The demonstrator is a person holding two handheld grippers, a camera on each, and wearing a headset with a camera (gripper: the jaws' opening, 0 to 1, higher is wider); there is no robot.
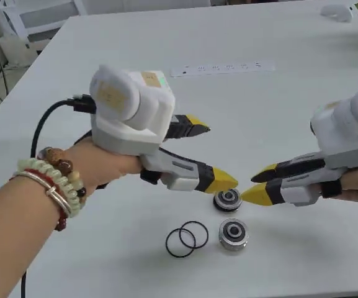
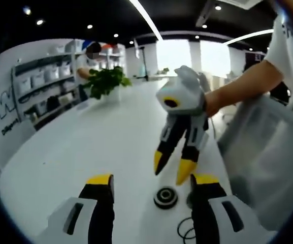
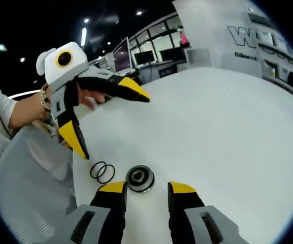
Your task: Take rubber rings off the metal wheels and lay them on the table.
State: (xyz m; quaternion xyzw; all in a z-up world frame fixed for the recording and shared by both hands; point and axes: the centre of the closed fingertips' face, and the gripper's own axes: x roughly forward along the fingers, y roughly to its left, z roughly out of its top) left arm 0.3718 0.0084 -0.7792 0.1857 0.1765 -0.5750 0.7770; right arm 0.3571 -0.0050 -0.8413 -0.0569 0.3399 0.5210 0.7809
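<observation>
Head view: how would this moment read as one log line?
left gripper open | right gripper open | both tips near far wheel | near wheel ungripped | two rubber rings overlapping on table

The left gripper (image 2: 153, 180) is spread wide, a metal wheel (image 2: 165, 197) on the table (image 2: 110, 142) between its jaws. Beyond it the right gripper (image 2: 171, 170) points down, slightly parted; black rubber rings (image 2: 186, 231) lie nearer
</observation>
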